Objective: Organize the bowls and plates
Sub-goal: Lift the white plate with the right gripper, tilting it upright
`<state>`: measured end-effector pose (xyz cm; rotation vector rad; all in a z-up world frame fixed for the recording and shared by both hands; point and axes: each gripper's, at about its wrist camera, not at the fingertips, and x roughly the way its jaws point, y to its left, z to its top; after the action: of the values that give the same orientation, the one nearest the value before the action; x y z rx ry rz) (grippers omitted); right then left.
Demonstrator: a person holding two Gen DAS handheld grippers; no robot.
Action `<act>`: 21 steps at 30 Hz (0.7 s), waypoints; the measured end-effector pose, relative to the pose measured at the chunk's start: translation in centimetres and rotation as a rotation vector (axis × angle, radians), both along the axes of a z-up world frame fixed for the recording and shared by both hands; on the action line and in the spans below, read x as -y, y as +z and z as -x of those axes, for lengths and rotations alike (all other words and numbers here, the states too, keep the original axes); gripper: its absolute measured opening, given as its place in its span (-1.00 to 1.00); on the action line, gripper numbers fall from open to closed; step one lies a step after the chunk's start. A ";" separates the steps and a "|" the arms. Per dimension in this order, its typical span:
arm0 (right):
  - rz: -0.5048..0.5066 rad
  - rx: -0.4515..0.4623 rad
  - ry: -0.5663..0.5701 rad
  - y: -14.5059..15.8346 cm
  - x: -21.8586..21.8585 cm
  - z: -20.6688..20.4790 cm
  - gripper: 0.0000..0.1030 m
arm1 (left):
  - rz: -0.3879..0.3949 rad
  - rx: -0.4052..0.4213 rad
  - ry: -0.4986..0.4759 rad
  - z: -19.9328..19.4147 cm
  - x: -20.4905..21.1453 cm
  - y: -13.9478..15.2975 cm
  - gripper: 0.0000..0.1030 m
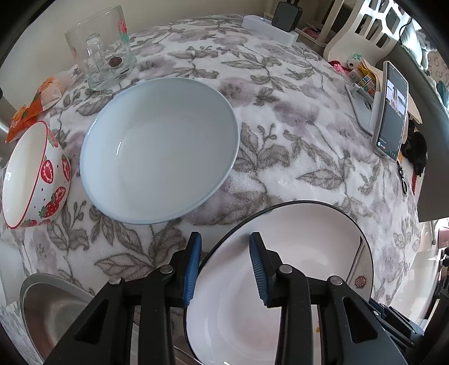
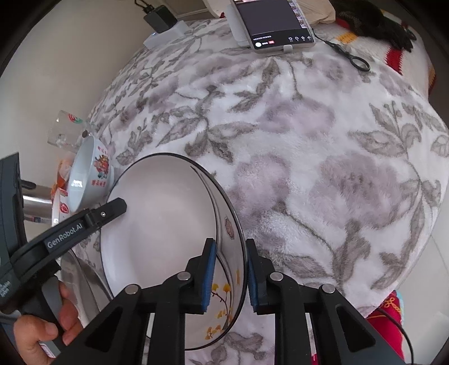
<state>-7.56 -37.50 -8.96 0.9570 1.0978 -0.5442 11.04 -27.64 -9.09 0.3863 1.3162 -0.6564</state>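
A white deep plate (image 1: 294, 252) with a thin black rim and a yellow flower print (image 2: 168, 224) hangs tilted over the flowered blanket. My left gripper (image 1: 226, 266) straddles its left rim, one blue pad outside and one inside, shut on it. My right gripper (image 2: 230, 276) is shut on the opposite rim, the edge pinched between its pads. One of the left gripper's fingers (image 2: 115, 207) reaches over the far rim in the right wrist view. A pale blue bowl (image 1: 160, 148) and a strawberry-patterned bowl (image 1: 31, 174) sit beyond on the blanket.
A glass mug (image 1: 101, 47) stands at the back left beside an orange packet (image 1: 36, 104). A metal bowl (image 1: 47, 303) lies at the lower left. A phone on a stand (image 1: 391, 112), scissors (image 2: 350, 56) and a charger (image 2: 160, 16) sit at the far side. A person's hand (image 2: 42, 331) holds the left gripper.
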 end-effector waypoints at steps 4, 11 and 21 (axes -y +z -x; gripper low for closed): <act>-0.012 0.009 -0.006 0.2 0.0 0.0 -0.57 | 0.016 0.014 0.005 0.0 -0.1 0.6 -0.40; -0.022 0.033 -0.020 0.3 0.1 0.2 -0.57 | 0.038 0.048 -0.021 0.6 0.2 1.7 -0.40; -0.027 0.033 -0.029 0.4 0.2 0.3 -0.57 | 0.006 0.047 0.007 0.1 0.1 1.0 -0.40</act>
<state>-7.86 -37.72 -8.57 1.0032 1.0654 -0.5371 10.95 -27.78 -8.13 0.3904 1.2705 -0.6416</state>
